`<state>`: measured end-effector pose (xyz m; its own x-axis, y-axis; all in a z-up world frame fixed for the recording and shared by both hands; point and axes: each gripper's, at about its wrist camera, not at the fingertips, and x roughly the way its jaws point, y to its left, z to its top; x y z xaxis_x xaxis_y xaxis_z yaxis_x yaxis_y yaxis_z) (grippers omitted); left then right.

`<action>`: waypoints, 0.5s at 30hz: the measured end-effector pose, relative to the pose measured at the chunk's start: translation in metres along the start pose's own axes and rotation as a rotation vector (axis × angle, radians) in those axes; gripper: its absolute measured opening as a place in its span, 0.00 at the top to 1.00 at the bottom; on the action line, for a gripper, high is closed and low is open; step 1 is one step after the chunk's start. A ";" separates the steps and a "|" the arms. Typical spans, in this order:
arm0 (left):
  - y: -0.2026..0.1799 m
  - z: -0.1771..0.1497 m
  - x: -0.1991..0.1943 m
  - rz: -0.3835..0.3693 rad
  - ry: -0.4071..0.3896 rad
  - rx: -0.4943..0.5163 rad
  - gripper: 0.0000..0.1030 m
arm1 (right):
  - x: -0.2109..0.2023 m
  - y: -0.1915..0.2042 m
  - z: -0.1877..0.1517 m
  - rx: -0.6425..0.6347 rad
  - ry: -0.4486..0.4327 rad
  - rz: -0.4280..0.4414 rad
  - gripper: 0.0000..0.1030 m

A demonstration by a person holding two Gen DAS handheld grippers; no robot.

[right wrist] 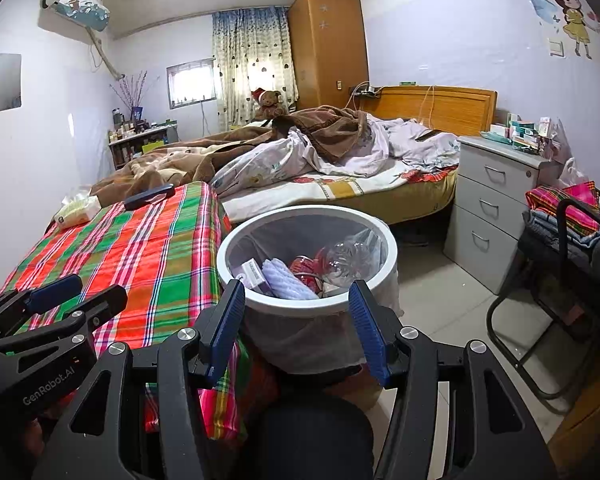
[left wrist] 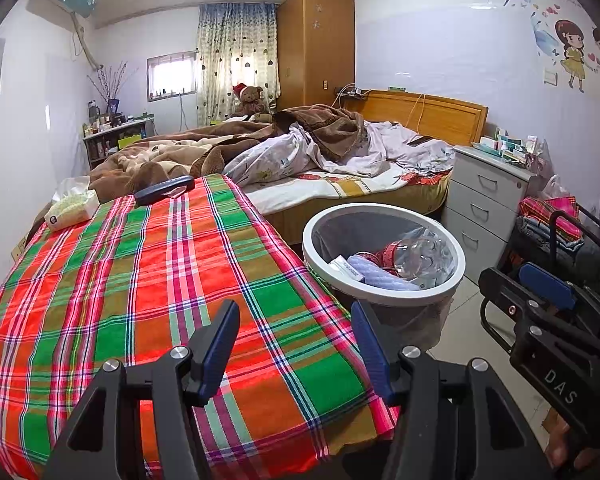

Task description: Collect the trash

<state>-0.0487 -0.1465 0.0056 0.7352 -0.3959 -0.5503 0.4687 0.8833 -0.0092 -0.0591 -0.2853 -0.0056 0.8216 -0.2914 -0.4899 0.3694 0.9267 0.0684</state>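
Sitting on the floor beside the plaid-covered table [left wrist: 148, 280], the white bin [right wrist: 306, 306] already holds a clear bottle [right wrist: 350, 258], a small box [right wrist: 254, 272] and red wrappers. It lies straight ahead of the right gripper [right wrist: 296, 324], nearer than the left gripper [left wrist: 296, 344]; both are spread apart and empty. I judge no trash remains on the cloth.

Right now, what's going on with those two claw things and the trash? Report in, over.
Left gripper open, empty, over plaid table. Right gripper open, empty, facing bin. Bin holds clear bottle, small box. Nothing in the way.
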 end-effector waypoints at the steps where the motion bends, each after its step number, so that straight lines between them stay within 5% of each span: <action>1: 0.000 0.000 0.000 0.001 0.001 0.000 0.44 | 0.000 0.000 0.000 0.000 0.000 0.000 0.46; 15: -0.001 0.000 -0.001 0.001 0.000 0.002 0.44 | -0.001 0.002 0.001 -0.001 -0.003 0.000 0.46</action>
<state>-0.0498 -0.1471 0.0059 0.7360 -0.3947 -0.5500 0.4687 0.8833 -0.0066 -0.0584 -0.2832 -0.0047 0.8232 -0.2918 -0.4871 0.3686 0.9271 0.0676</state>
